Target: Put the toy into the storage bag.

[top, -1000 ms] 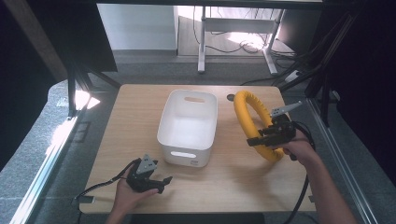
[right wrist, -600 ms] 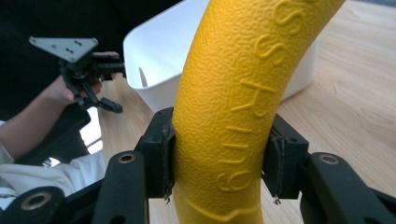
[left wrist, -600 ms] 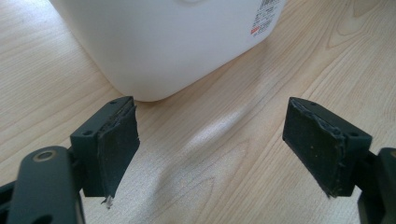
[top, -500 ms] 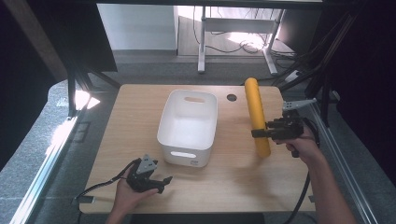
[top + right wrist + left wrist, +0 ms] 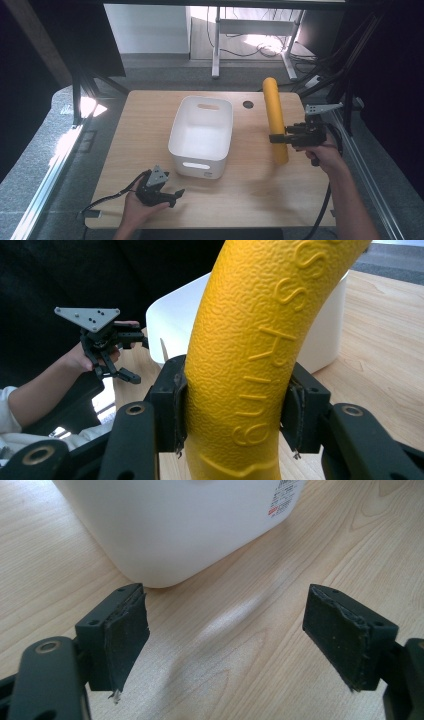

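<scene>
Right claw (image 5: 278,138) clamped on yellow foam tube (image 5: 274,116), raised beside white tub (image 5: 202,145), left claw (image 5: 172,196) wide open, empty, low over worktop (image 5: 250,190).

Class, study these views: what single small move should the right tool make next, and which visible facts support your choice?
Probably carry the yellow ring leftward toward the white bin. The right tool is clamped on it, held off the table to the bin's right, and the bin is empty. The left tool rests open.

Left tongs (image 5: 169,195) rest low in the left hand (image 5: 137,207), jaws wide apart. Right tongs (image 5: 278,138) are clamped, raised at the right.
</scene>
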